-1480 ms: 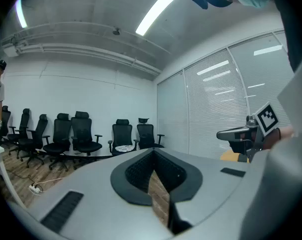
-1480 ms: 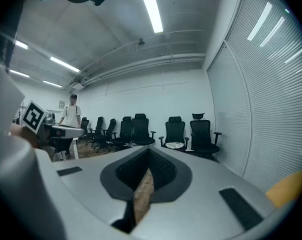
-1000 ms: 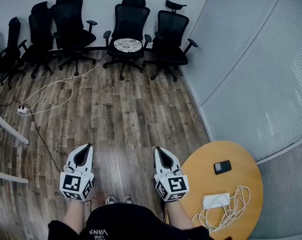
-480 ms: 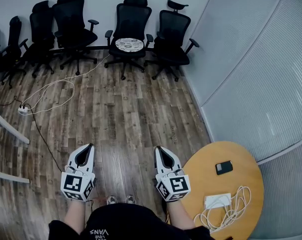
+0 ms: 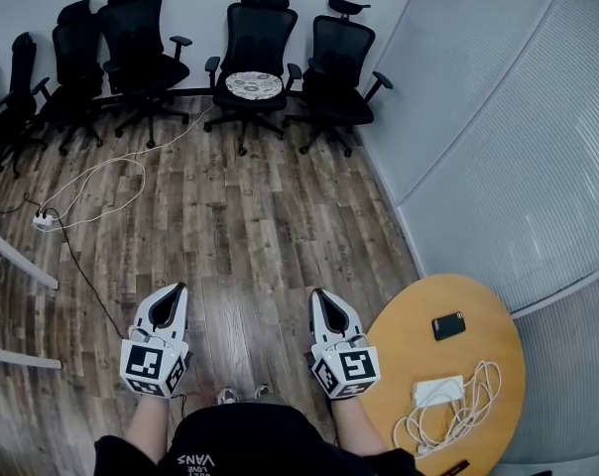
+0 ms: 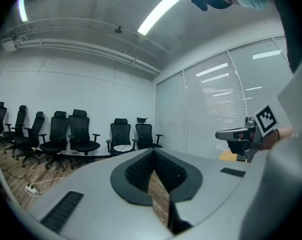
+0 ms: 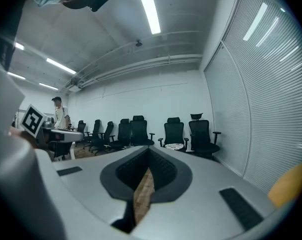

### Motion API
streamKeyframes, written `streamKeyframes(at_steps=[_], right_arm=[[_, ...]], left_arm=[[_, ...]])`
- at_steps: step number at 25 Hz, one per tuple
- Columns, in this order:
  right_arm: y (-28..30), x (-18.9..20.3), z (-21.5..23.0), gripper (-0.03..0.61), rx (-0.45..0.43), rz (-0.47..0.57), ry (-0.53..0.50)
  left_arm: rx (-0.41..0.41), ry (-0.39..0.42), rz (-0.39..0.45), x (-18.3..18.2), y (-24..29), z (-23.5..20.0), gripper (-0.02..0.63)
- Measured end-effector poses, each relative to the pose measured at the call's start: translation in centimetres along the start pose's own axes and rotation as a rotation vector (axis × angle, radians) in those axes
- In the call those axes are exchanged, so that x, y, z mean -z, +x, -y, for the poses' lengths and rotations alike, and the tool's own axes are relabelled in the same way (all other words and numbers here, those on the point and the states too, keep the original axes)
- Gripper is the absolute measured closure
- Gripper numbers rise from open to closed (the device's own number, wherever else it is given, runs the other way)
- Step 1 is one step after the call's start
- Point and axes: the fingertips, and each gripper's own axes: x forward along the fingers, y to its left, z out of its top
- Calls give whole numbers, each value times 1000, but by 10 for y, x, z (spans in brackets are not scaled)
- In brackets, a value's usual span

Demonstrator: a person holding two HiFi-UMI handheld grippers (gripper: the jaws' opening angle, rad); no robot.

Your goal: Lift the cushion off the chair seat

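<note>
You're on the approach: your left gripper [image 5: 177,289] and right gripper [image 5: 316,293], fingers pressed together and empty, are well apart from the round pale patterned cushion [image 5: 253,84] on the black office chair [image 5: 258,23]. Walk closer, then spread them.

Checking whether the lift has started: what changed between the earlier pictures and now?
Nothing visibly moved; only the head view shifted slightly. The left gripper and right gripper stay shut and empty, far from the cushion on its chair.

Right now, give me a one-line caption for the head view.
Left gripper and right gripper, both shut and empty, face the cushion on a chair across the wood floor.
</note>
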Motion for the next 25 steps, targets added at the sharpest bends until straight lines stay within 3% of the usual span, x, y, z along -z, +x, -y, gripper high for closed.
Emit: streamKeyframes(at_steps=[12, 25], right_arm=[[33, 1, 9, 563, 17, -12, 10], [114, -14, 76, 561, -20, -2, -9]], left_arm=[[16, -10, -13, 3, 33, -23, 603], [-23, 4, 6, -21, 130, -36, 603]])
